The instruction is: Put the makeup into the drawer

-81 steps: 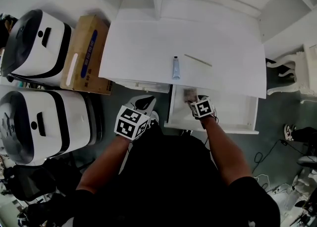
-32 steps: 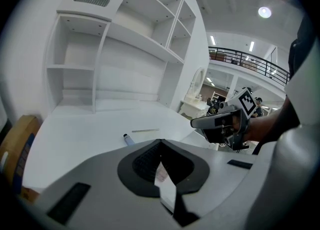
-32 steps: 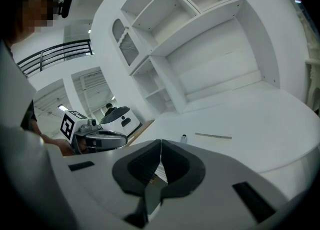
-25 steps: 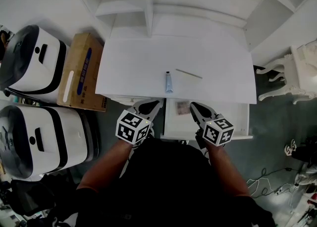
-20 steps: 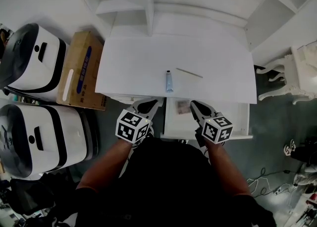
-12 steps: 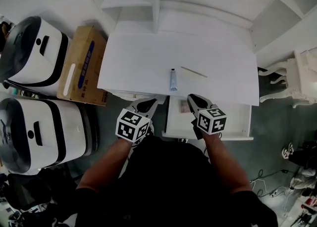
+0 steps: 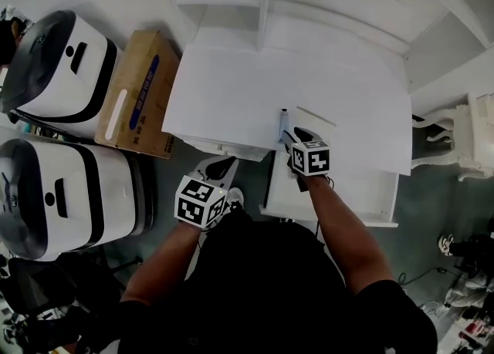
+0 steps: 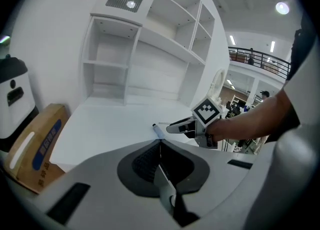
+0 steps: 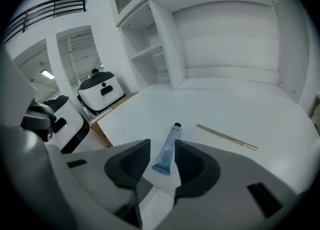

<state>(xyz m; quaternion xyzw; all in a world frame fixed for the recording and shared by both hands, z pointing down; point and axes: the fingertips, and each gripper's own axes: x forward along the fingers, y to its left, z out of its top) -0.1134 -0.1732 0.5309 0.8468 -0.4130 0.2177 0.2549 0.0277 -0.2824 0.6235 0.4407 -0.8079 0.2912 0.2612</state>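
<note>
White desktop: blue tube lies between just-opened jaws of right gripper; left gripper has jaws closed.

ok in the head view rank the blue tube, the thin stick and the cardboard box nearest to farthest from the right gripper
The right gripper has just been opening, with the blue tube between its jaws.
1. blue tube, at its tips
2. thin stick, right of the tube
3. cardboard box, left of the desk
</note>
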